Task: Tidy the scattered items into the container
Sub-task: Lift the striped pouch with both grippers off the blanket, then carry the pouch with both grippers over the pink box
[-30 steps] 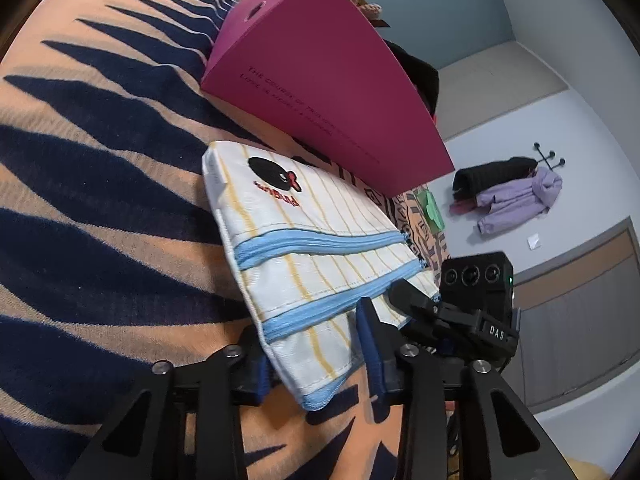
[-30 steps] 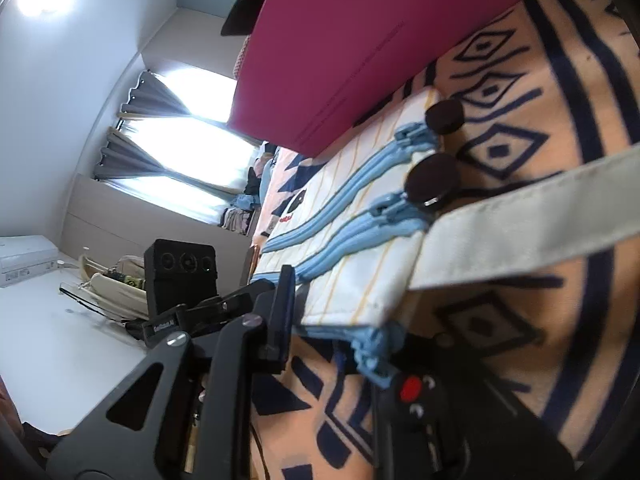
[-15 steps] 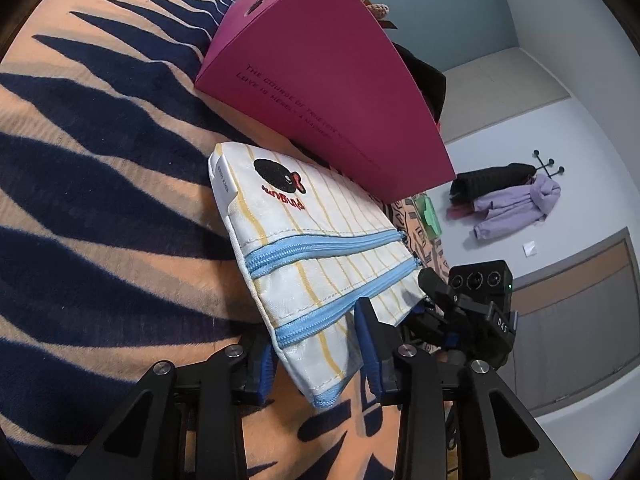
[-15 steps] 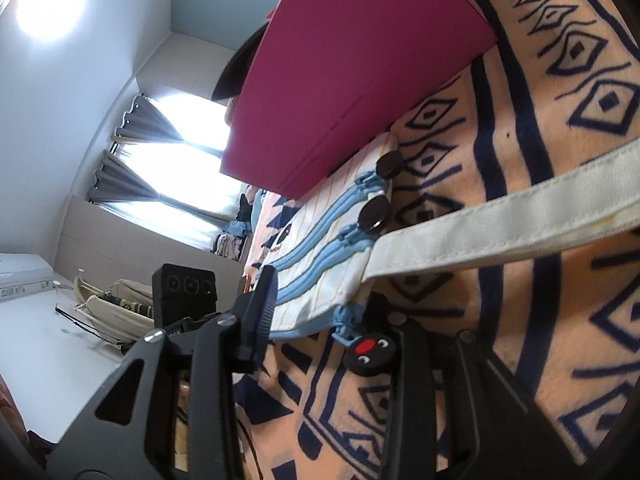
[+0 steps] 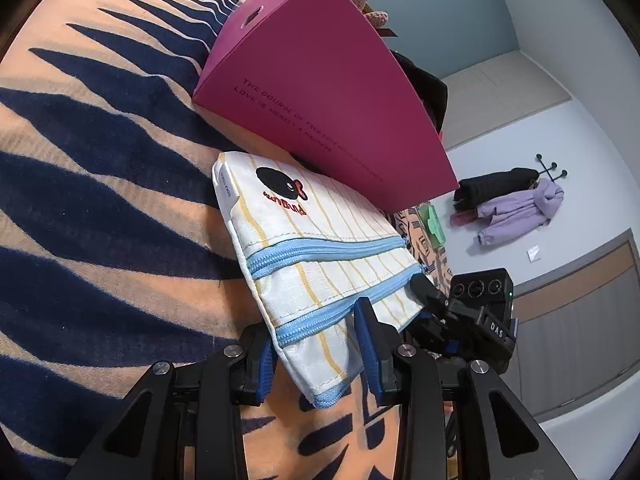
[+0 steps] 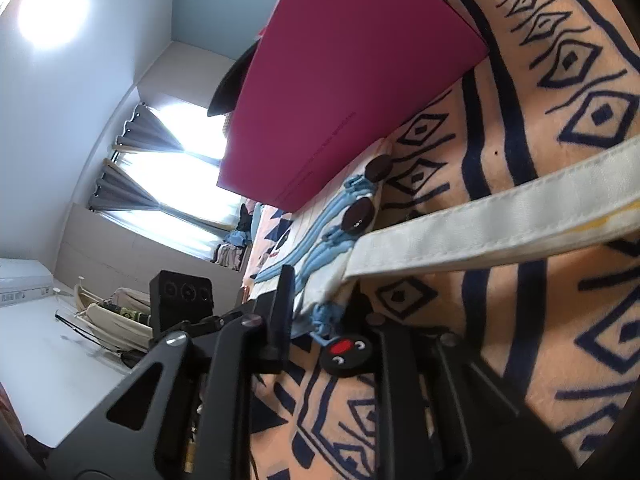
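A white pouch (image 5: 316, 248) with yellow stripes and blue zippers lies next to the magenta box (image 5: 320, 92) on the orange and navy blanket. My left gripper (image 5: 316, 352) is shut on the pouch's near end. My right gripper (image 6: 324, 320) is shut on the pouch's other end (image 6: 320, 292), by the blue zipper tabs, and it shows in the left wrist view (image 5: 464, 312). Round black zipper pulls (image 6: 358, 216) hang off the pouch. The pouch's cream strap (image 6: 500, 224) stretches to the right.
The magenta box (image 6: 344, 92) stands close behind the pouch with dark and pink items poking above its rim. A coat rack with jackets (image 5: 516, 200) stands by the far wall. A small green item (image 5: 434, 224) lies past the box.
Both grippers have lifted and tipped the pouch. The pouch sits slightly farther from the right camera and its near edge is raised off the blanket.
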The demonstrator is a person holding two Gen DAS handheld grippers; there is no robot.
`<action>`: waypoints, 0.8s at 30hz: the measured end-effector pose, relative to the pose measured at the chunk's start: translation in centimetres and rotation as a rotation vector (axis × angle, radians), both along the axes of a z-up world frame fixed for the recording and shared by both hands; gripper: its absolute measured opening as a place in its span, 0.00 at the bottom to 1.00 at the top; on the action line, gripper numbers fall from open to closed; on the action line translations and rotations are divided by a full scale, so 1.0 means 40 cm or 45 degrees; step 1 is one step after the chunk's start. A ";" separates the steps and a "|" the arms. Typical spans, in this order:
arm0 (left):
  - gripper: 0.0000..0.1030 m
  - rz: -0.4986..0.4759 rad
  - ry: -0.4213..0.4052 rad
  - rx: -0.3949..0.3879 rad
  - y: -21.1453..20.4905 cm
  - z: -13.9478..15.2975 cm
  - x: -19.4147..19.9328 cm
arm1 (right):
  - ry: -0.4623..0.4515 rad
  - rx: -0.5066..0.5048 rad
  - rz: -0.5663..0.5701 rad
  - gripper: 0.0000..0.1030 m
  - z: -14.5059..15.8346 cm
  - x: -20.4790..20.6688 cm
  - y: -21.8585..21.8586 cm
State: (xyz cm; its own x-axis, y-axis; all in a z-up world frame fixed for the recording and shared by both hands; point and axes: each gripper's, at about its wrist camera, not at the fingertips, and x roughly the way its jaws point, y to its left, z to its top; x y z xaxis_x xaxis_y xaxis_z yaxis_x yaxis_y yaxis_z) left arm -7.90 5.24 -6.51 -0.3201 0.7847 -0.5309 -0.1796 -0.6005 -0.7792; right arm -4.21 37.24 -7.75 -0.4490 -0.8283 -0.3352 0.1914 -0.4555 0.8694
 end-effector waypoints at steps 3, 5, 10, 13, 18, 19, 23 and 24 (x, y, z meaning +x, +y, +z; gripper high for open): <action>0.34 -0.003 0.015 -0.003 -0.001 0.007 0.006 | 0.030 0.019 0.003 0.19 0.013 0.015 0.001; 0.34 -0.002 0.028 0.006 -0.006 0.014 0.011 | 0.054 0.023 0.005 0.19 0.026 0.029 0.001; 0.34 -0.011 0.070 0.025 -0.017 0.038 0.022 | 0.112 0.032 0.019 0.19 0.056 0.061 0.002; 0.34 -0.022 0.104 0.022 -0.018 0.058 0.028 | 0.160 0.058 0.023 0.19 0.080 0.080 0.005; 0.34 -0.048 0.170 0.026 -0.021 0.103 0.034 | 0.246 0.071 0.031 0.19 0.131 0.110 0.009; 0.34 -0.053 0.186 0.027 -0.022 0.114 0.036 | 0.265 0.072 0.031 0.19 0.142 0.117 0.011; 0.34 -0.073 0.252 0.023 -0.028 0.159 0.042 | 0.333 0.076 0.039 0.19 0.180 0.137 0.012; 0.34 -0.078 0.270 0.021 -0.030 0.170 0.043 | 0.352 0.081 0.039 0.19 0.191 0.142 0.008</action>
State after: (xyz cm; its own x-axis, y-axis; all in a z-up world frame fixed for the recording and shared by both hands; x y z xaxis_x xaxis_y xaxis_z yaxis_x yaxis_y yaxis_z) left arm -6.18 4.02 0.29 -0.3746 0.8140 -0.4439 -0.3763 -0.5711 -0.7296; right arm 1.47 37.57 -0.12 -0.5053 -0.8244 -0.2552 0.4317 -0.4975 0.7524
